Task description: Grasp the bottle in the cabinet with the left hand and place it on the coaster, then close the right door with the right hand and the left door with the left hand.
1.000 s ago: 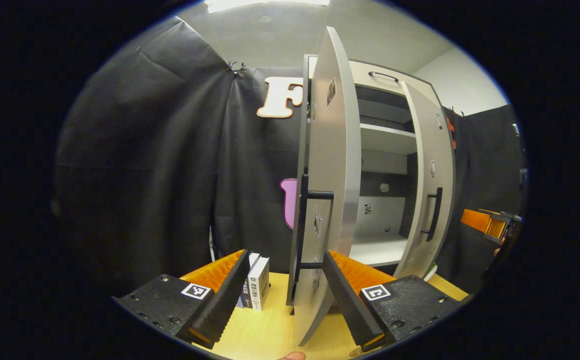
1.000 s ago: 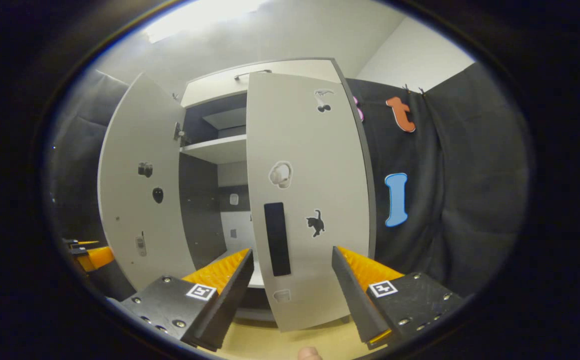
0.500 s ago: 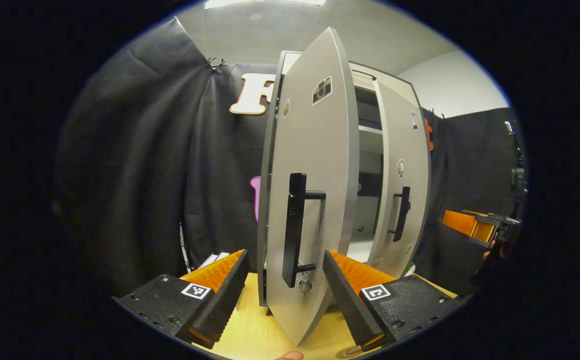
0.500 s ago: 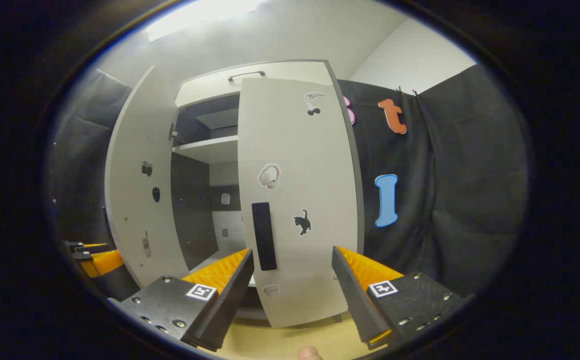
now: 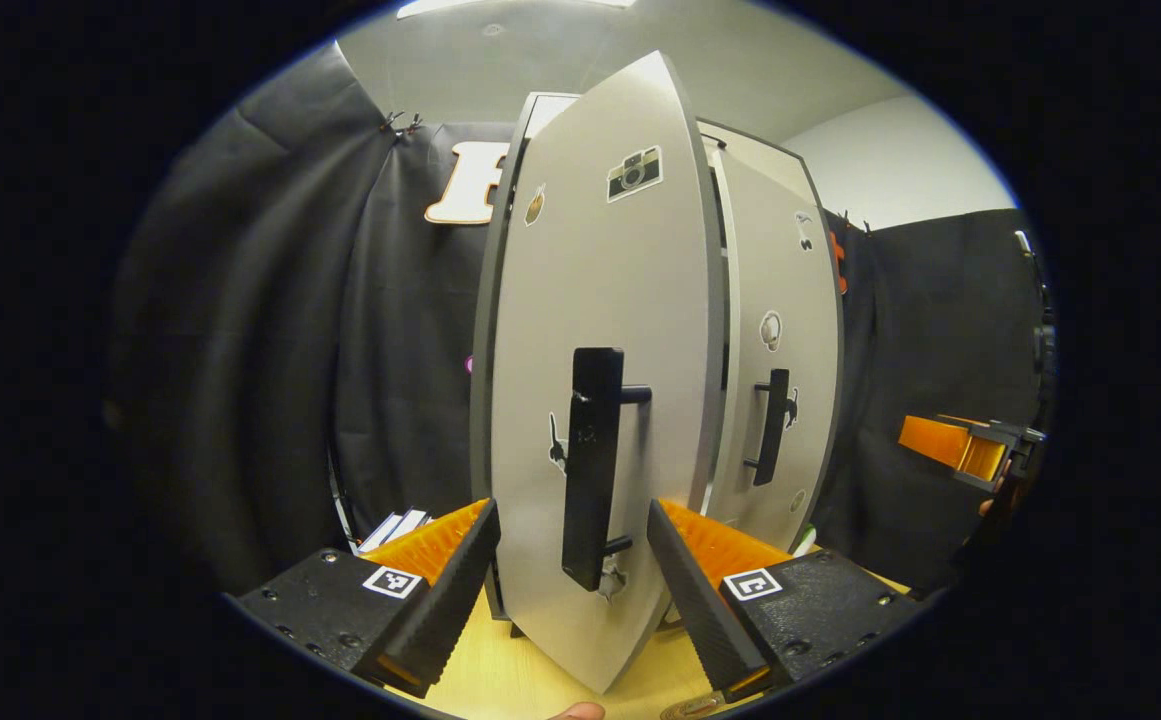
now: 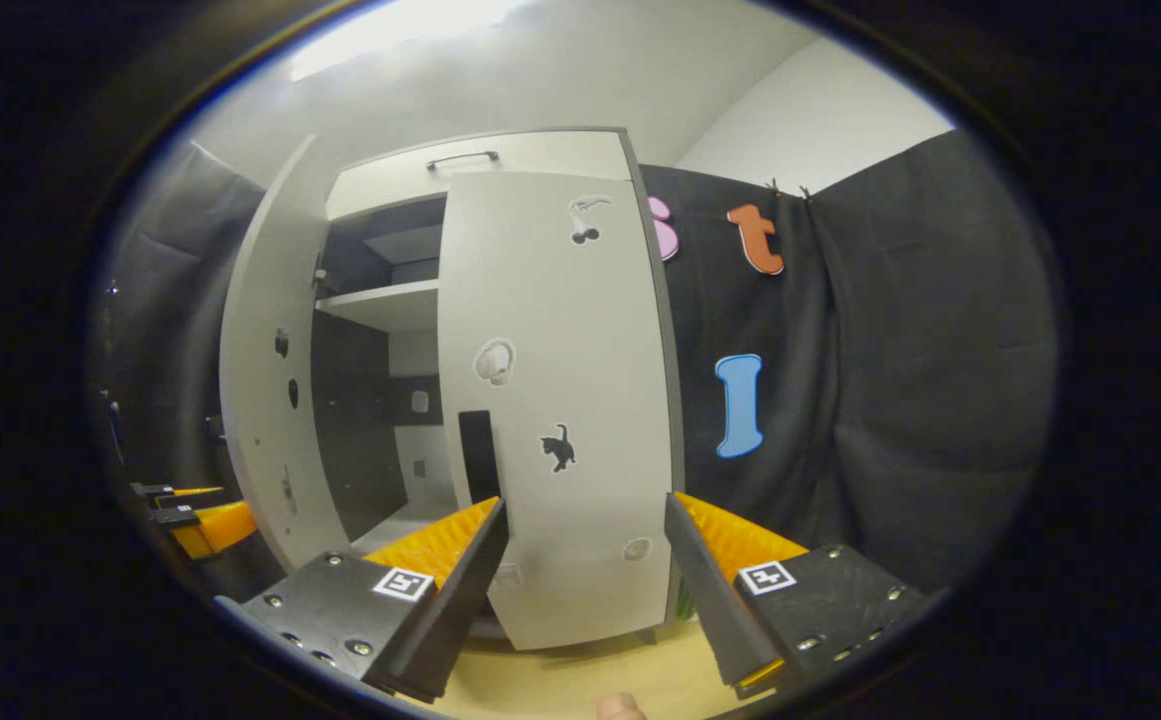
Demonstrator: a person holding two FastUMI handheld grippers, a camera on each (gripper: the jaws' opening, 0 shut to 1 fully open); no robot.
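pale left door [image 5: 600,300] nearly shut; right door [image 6: 560,400] closed, black handles.

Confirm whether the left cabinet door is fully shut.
No, the left door stands ajar, leaving the shelf inside exposed.

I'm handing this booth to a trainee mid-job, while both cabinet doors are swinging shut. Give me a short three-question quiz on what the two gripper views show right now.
1. True or false: in the right gripper view, the right door is fully shut against the cabinet.
2. In the left gripper view, what stands between the open fingers of the left gripper? A) a bottle B) the left door's black handle C) a book
3. Fill in: the left door carries a ____ sticker near its top.

Key
1. False: the shelf is visible through the gap between the doors.
2. B, with no finger visibly touching the handle.
3. Camera.
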